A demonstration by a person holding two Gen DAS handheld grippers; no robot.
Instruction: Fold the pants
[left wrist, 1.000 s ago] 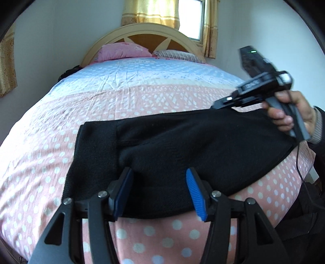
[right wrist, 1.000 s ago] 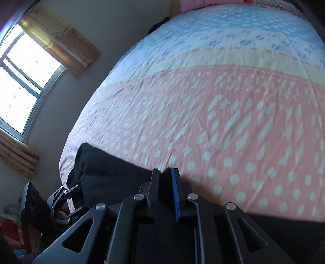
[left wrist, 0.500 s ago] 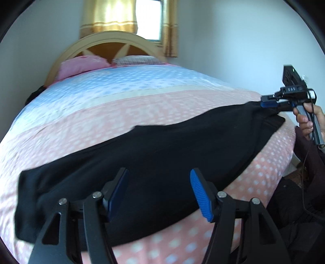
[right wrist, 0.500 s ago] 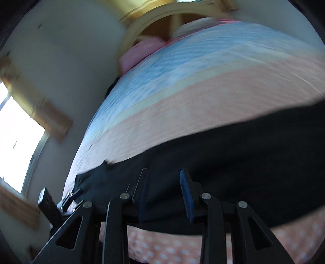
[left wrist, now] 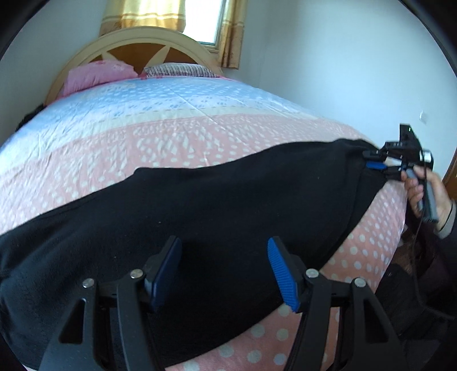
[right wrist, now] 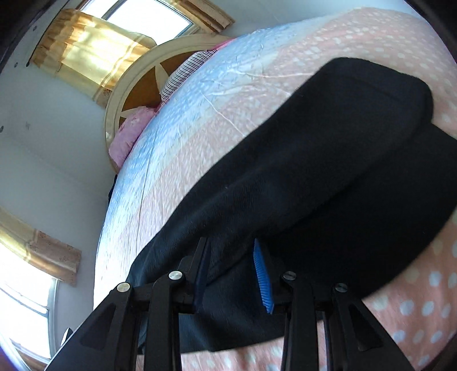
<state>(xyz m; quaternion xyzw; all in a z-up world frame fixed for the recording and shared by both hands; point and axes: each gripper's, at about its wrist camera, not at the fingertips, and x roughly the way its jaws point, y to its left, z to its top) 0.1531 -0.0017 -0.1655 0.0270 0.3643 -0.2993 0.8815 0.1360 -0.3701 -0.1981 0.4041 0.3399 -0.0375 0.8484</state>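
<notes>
**Q:** Bedroom first, left wrist view — what do you log?

**Me:** Pink polka-dot quilt [left wrist: 182, 142] covers the bed, with a blue band towards the arched headboard [left wrist: 137, 42]; pink pillow [left wrist: 97, 75] and striped pillow [left wrist: 180, 70] lie against it, gold curtains [left wrist: 142, 12] above. I see the black pants [left wrist: 214, 205] stretched across the near part of the quilt. My left gripper [left wrist: 224, 269] stands with its jaws wide apart, nothing between them, the pants just ahead. Far right, a hand [left wrist: 428, 194] holds the right gripper [left wrist: 371, 159] at the pants' end; from here I cannot tell whether it pinches the cloth.

**Q:** Right wrist view?

**Me:** Right gripper [right wrist: 232, 271] has its jaws parted, a bunch of the pants [right wrist: 328, 171] lying between the pads [right wrist: 261, 274]. Cloth looks doubled there, one layer over another. Headboard [right wrist: 137, 85] and curtains [right wrist: 85, 57] upper left.
</notes>
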